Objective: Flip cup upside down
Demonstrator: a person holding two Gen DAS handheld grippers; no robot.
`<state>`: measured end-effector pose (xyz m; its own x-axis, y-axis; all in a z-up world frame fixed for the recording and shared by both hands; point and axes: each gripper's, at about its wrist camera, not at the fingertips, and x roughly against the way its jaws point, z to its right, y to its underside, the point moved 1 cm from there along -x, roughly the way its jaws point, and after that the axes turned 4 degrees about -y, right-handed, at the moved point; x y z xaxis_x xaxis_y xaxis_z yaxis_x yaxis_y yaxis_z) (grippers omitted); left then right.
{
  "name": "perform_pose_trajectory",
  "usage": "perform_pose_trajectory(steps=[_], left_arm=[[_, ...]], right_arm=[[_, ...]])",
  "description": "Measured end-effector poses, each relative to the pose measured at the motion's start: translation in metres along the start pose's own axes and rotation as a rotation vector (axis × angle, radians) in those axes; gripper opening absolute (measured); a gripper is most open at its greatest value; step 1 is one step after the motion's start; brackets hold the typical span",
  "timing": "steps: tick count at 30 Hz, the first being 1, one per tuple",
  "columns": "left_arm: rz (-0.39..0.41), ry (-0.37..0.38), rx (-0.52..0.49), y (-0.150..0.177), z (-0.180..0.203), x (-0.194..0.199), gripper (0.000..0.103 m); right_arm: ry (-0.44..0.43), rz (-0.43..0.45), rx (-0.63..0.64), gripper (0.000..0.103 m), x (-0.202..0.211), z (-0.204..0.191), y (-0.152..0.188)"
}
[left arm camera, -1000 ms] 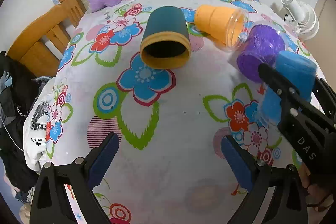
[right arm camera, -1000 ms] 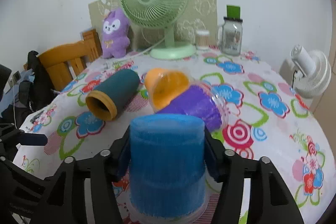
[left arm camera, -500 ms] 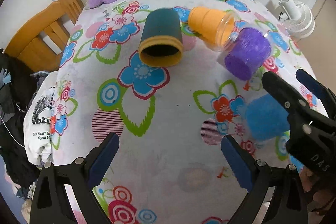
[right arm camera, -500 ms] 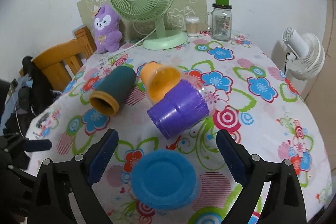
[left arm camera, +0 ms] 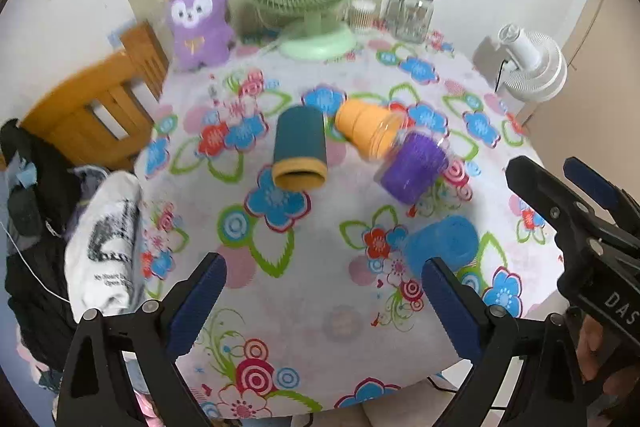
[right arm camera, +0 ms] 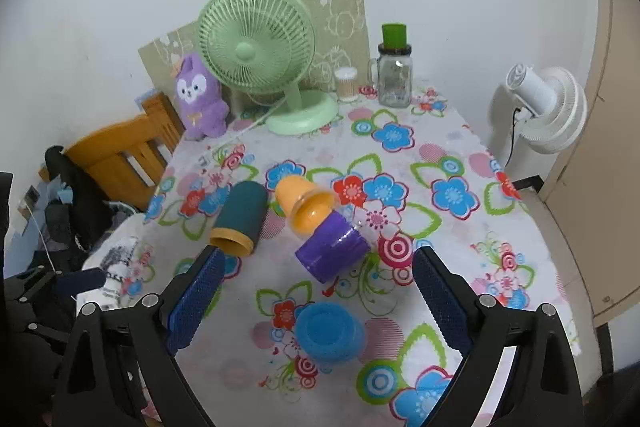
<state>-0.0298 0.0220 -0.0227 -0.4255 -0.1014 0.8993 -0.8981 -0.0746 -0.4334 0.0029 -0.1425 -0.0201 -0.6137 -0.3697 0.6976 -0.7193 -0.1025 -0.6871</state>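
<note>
A blue cup [right arm camera: 329,331] stands upside down on the flowered tablecloth [right arm camera: 448,235], near the front edge; it also shows in the left wrist view [left arm camera: 442,241]. My right gripper [right arm camera: 316,303] is open and empty, raised above and behind it. My left gripper [left arm camera: 324,303] is open and empty, to the left of the blue cup. A purple cup [right arm camera: 332,249], an orange cup [right arm camera: 306,205] and a dark teal cup [right arm camera: 238,219] lie on their sides in the middle of the table.
A green fan [right arm camera: 264,55], a purple plush toy [right arm camera: 200,97], a glass jar with a green lid [right arm camera: 394,67] and a small container [right arm camera: 346,83] stand at the back. A wooden chair [right arm camera: 120,155] is at the left, a white fan [right arm camera: 548,111] at the right.
My right gripper has set the blue cup upside down on the table, opened and drawn back and up. My left gripper has also pulled back and up.
</note>
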Motion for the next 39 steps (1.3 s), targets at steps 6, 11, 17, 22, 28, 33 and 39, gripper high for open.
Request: perform_pose_trajectory(steps=[6,11,17,22,28,33,39], left_arm=[[0.039,0.000,0.042,0.001,0.006,0.031,0.103],[0.059,-0.025,0.128,0.007,0.008,0.050,0.103],[0.089,-0.037,0.211,0.017,0.012,0.061,0.103],[0.096,-0.035,0.236,0.022,0.021,0.066,0.103],[0.108,-0.036,0.232,0.023,0.031,0.069,0.103],[0.131,-0.043,0.221,0.015,0.039,0.075,0.103],[0.157,-0.061,0.217,0.005,0.040,0.078,0.103]], right_arm=[[0.032,0.007,0.030,0.096,0.036,0.003,-0.014],[0.031,-0.023,0.072,0.098,0.057,0.013,-0.022],[0.041,-0.041,0.116,0.098,0.071,0.025,-0.019],[0.053,-0.100,0.124,0.098,0.071,0.033,-0.012],[0.059,-0.092,0.136,0.098,0.078,0.037,-0.008],[0.062,-0.086,0.140,0.098,0.079,0.040,-0.010],[0.058,-0.079,0.144,0.098,0.077,0.039,-0.017]])
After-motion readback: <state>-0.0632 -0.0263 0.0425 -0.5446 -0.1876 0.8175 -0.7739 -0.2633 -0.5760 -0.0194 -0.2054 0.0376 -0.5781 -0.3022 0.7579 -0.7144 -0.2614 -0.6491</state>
